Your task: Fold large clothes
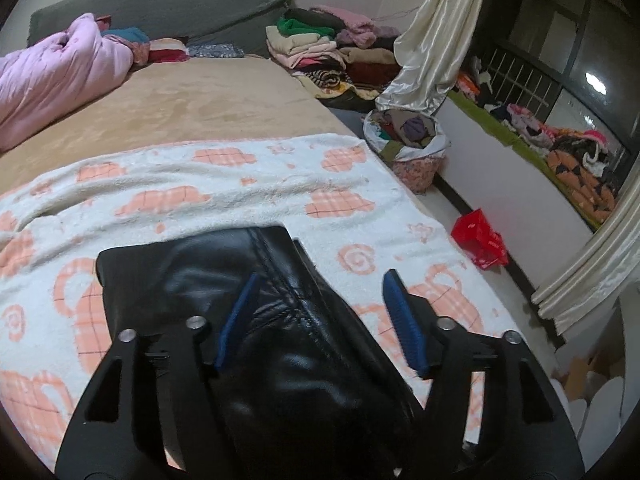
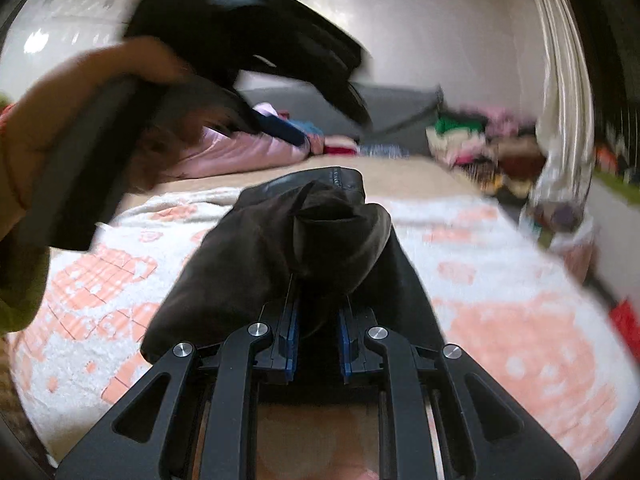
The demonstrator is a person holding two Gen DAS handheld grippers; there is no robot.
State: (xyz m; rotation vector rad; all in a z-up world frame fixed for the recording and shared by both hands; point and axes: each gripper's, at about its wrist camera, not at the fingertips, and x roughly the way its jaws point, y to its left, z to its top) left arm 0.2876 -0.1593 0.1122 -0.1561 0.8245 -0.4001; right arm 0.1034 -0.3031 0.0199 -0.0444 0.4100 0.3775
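Observation:
A black leather-like garment [image 1: 248,280] lies folded on a white towel with pink patterns [image 1: 200,192] on the bed. My left gripper [image 1: 320,280] hovers over it, jaws wide apart, holding nothing. In the right wrist view the same garment [image 2: 280,240] shows its dark lining, and my right gripper [image 2: 316,304] is shut on a bunched fold of it. The left gripper [image 2: 280,128] shows there, blurred, raised at the upper left in a hand.
A pink quilt [image 1: 52,72] lies at the bed's far left. Stacks of folded clothes [image 1: 320,48] sit at the far right corner. A laundry basket [image 1: 412,140], a red box [image 1: 480,240] and a cream curtain [image 1: 436,40] stand right of the bed.

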